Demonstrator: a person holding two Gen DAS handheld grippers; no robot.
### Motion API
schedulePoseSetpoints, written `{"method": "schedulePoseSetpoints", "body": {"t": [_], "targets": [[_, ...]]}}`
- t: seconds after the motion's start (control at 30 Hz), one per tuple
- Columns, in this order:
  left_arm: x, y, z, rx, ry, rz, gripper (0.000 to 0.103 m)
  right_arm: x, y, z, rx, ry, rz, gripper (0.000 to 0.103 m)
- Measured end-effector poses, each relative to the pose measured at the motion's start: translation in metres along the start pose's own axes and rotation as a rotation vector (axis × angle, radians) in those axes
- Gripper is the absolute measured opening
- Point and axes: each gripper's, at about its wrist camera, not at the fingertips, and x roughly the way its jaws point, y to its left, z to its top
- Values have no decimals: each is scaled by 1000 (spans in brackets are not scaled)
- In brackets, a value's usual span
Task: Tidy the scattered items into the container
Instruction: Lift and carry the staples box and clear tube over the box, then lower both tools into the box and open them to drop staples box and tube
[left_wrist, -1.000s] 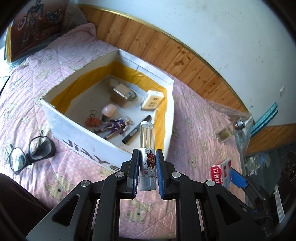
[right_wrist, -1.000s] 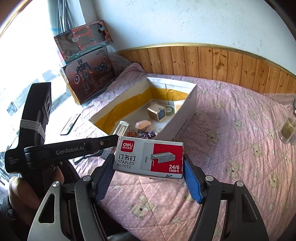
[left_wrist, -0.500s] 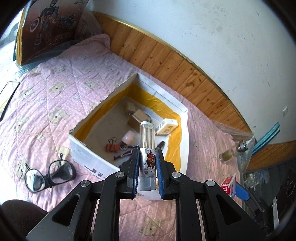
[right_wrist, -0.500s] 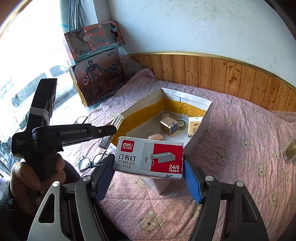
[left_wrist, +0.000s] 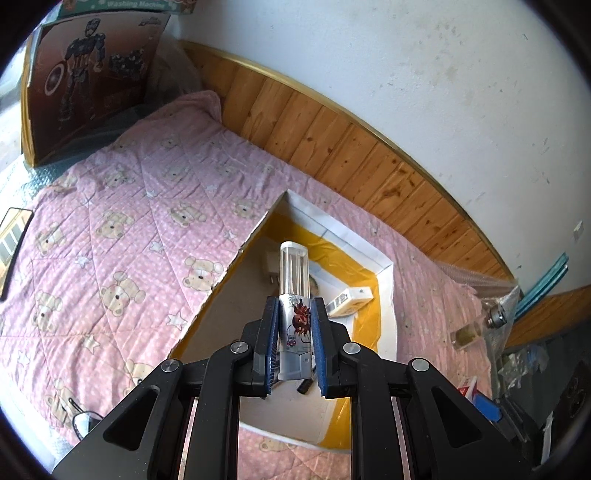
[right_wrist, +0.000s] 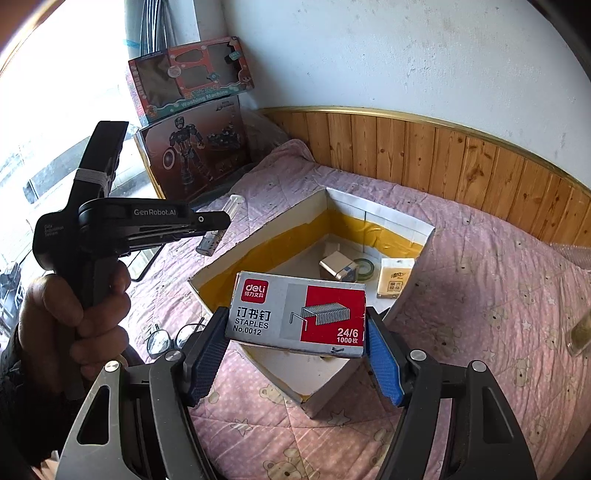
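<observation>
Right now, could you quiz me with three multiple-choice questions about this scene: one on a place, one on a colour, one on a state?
1. Where are the eyeglasses? A in the box; B on the quilt beside the box; C on the wall.
2. What colour lines the box inside? A yellow; B green; C black.
3. The right hand-held gripper is: A empty; B shut on the staples box; C out of view.

B: they lie on pink quilt. A: yellow tape shows. B: pads press both ends.

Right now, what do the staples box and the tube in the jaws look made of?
Staples box: thin printed cardboard, matte, with scuffed edges and folded corners. Tube: likely clear plastic up top, thin sticks visible through it; the lower part is silvery with a printed label.
</observation>
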Motion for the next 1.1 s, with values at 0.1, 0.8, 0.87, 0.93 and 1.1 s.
{"method": "schedulePoseSetpoints", "body": {"t": [0.1,0.8,0.87,0.93,1.1], "targets": [[15,0,7,24,28,4,18,9,-6,4,11,9,0,71],[108,1,29,167,210,98,18,81,-45,39,-6,112,-18,71],[113,2,27,171,230,95,18,87,-44,40,-13,121,-15,71],[120,2,27,177,251,99,18,94,-43,41,-31,135,-15,71],[131,1,27,193,280,105,18,105,-31,41,-100,184,18,71]]}}
